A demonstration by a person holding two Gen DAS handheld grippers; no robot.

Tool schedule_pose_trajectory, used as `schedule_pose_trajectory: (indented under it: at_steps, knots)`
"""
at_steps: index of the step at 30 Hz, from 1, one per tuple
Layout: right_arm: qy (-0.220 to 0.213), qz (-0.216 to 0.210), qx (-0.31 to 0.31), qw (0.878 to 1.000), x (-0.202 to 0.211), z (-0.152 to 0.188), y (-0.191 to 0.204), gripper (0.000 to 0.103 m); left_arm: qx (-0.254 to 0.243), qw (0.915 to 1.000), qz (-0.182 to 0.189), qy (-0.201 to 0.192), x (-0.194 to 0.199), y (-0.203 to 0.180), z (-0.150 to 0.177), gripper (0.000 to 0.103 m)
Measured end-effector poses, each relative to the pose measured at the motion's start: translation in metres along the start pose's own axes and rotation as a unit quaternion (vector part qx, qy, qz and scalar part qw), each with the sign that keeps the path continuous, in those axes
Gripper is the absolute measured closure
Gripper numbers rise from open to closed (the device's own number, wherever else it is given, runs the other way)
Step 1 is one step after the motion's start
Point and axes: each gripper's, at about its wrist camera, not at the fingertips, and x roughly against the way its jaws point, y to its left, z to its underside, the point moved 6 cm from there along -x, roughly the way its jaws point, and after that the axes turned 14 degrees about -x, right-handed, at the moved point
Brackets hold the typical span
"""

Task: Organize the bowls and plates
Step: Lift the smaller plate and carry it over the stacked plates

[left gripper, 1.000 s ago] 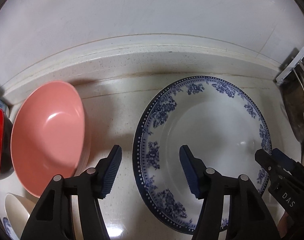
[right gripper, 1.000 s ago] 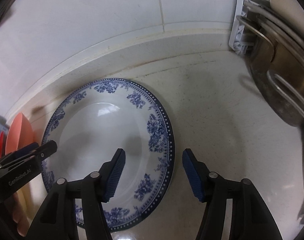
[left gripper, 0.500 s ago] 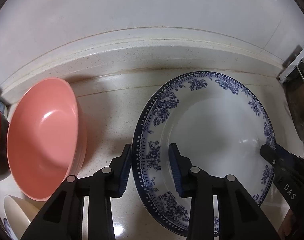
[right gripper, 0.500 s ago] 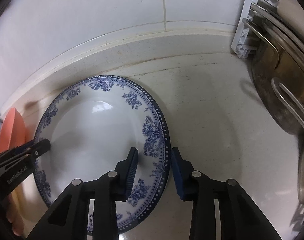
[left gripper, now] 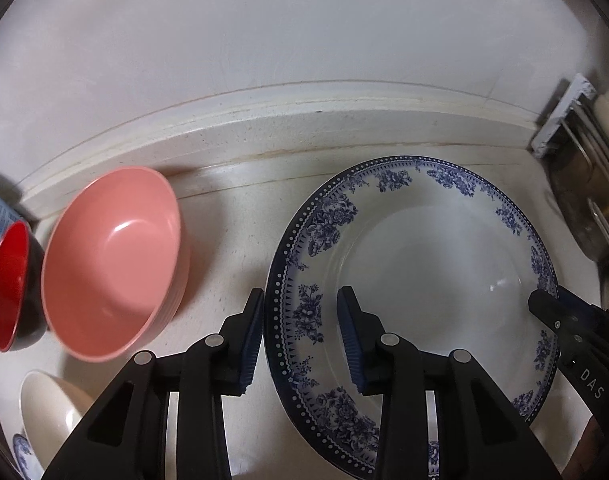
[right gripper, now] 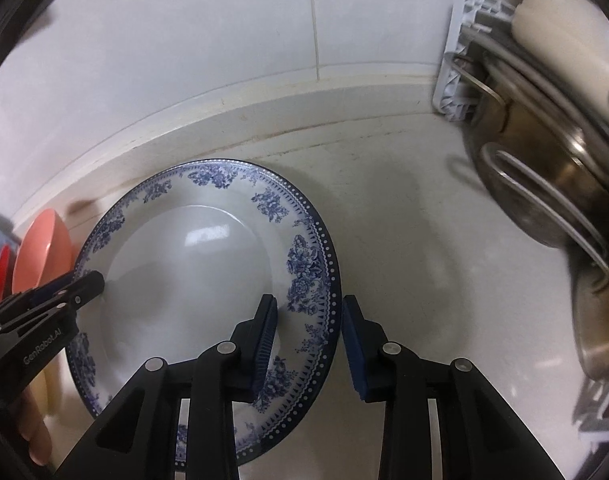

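Plate [left gripper: 424,280] apparently empty, each claw straddling its rim.

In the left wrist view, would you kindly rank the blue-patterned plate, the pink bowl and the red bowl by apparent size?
1. blue-patterned plate, clearly largest.
2. pink bowl.
3. red bowl, smallest as seen, though it sits at the distorted frame edge, partly hidden by the pink one.

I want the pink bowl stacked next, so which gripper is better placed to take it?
Left, probably. The left gripper straddles the blue-and-white floral plate's near rim, beside the pink plastic bowl. The right gripper straddles the plate's far rim.
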Motion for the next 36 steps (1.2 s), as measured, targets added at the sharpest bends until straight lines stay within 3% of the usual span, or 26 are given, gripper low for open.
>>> schedule_pose_trajectory:
  at_steps: [13,36]
  knots:
    - [-0.038,0.0,0.023,0.999,0.079,0.05,0.027,0.069,0.003,0.9991,0.006,-0.043,0.071,0.031,0.043,0.067]
    - [-0.05,-0.08,0.11,0.989,0.17,0.16,0.142,0.069,0.087,0.9903,-0.073,-0.08,0.189,0.155,0.176,0.067]
